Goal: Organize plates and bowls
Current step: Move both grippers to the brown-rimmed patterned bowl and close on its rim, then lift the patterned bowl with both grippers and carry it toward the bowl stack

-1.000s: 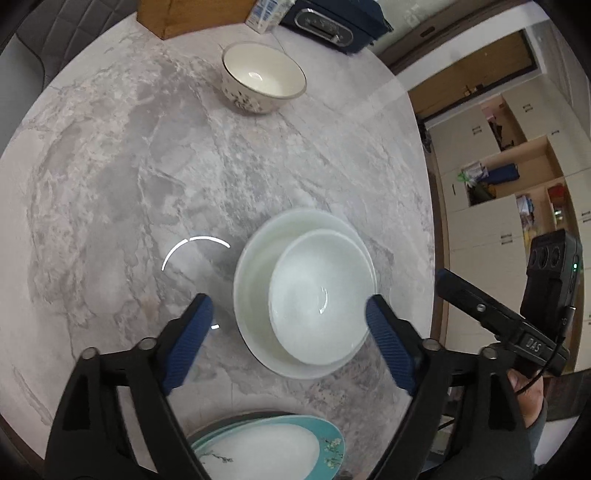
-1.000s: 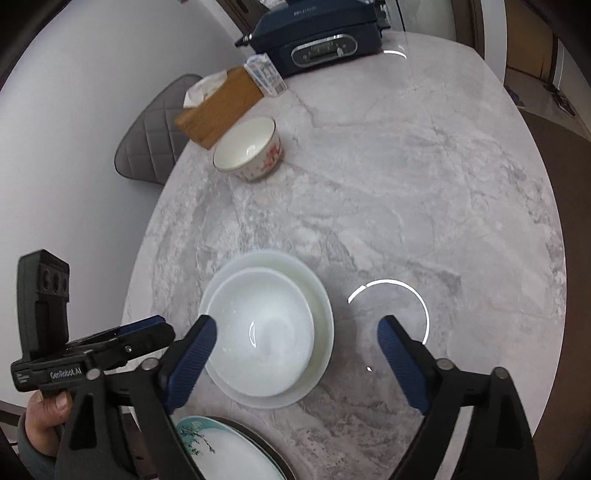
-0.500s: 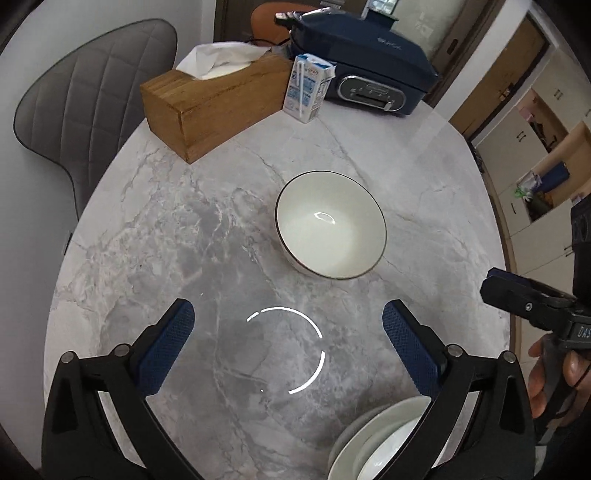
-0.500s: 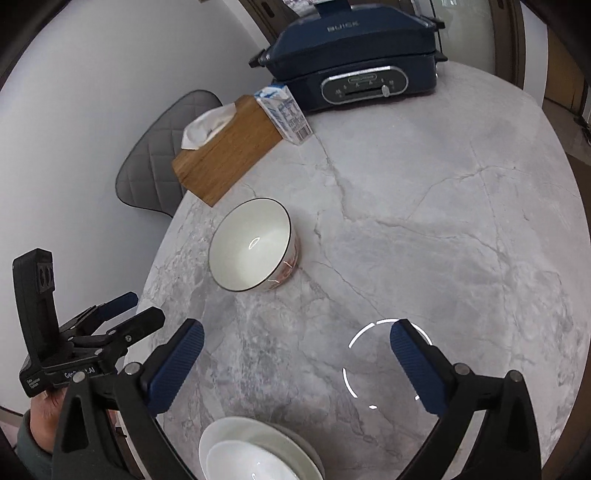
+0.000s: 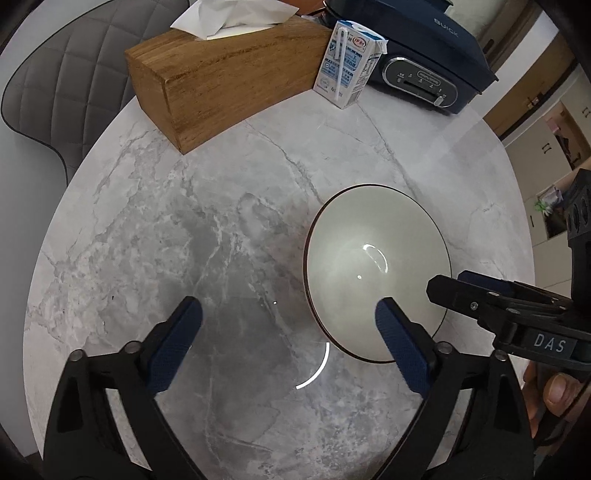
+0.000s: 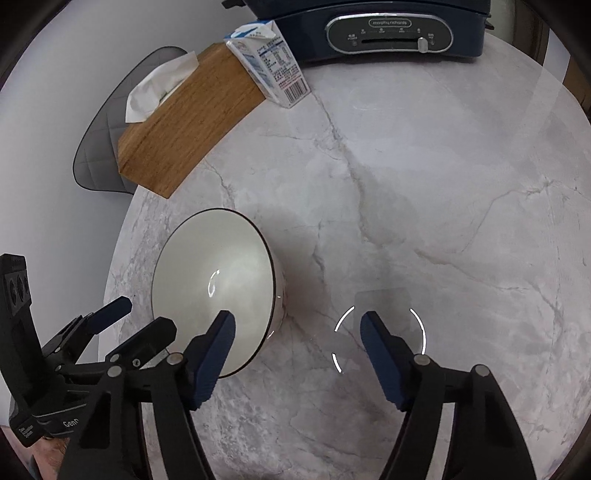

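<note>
While both grippers are angled down over the marble table (image 5: 155, 229), the dark-rimmed bowl (image 5: 376, 269) sits between them, and that looks like the whole point: each one seems to be lining up on its own side of the rim.

The left gripper (image 5: 288, 345) has its jaws apart with nothing in them. They've just been narrowing, but only bare table lies in the gap. Its right-hand pad crosses the bowl's near-left rim; I can't tell if it touches or just hovers above. The bowl is off to the right of that gap, not in it.

Same story for the right gripper (image 6: 297, 354): jaws released, just been closing in, nothing caught. The bowl (image 6: 214, 280) is left of its gap, with the left pad over the near rim.

My guess is a two-sided lift, one jaw inside and one outside the wall on each side, since the bowl is wide.

Beyond the fingertips are the wooden tissue box (image 5: 221, 77), a milk carton (image 5: 347, 66) and a navy electric cooker (image 6: 384, 33), well apart from the bowl.
</note>
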`<move>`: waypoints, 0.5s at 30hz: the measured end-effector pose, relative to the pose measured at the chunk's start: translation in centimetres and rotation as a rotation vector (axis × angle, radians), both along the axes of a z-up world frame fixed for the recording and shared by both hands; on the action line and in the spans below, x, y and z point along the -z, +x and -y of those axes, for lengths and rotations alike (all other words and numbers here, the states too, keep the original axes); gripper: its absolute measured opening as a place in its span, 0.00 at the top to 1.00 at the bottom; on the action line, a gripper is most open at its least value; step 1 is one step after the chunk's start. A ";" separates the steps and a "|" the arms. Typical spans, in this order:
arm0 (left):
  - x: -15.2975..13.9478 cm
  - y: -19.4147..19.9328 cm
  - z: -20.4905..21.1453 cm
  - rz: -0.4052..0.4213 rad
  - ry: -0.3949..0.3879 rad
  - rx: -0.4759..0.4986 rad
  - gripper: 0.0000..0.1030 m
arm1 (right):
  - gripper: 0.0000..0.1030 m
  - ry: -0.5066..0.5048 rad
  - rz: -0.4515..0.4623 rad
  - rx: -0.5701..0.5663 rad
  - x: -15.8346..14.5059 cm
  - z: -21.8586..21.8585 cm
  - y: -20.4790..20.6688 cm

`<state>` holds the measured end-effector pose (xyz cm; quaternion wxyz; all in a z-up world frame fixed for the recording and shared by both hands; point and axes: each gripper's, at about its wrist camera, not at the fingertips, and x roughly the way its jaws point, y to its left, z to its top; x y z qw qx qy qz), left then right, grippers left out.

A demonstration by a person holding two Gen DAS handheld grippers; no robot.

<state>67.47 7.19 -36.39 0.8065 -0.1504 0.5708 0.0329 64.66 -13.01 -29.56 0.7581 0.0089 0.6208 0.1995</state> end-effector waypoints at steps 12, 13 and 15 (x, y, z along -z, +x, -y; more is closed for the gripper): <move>0.8 1.6 1.3 0.013 -0.029 0.053 0.90 | 0.85 0.009 0.009 -0.073 0.5 -1.9 -0.3; 0.7 1.6 1.2 0.012 -0.038 0.052 0.90 | 0.86 0.021 0.001 -0.069 0.5 -1.6 -0.3; 0.1 0.9 1.4 0.022 -0.034 0.058 0.90 | 0.86 0.048 -0.009 -0.056 0.3 -1.2 -0.5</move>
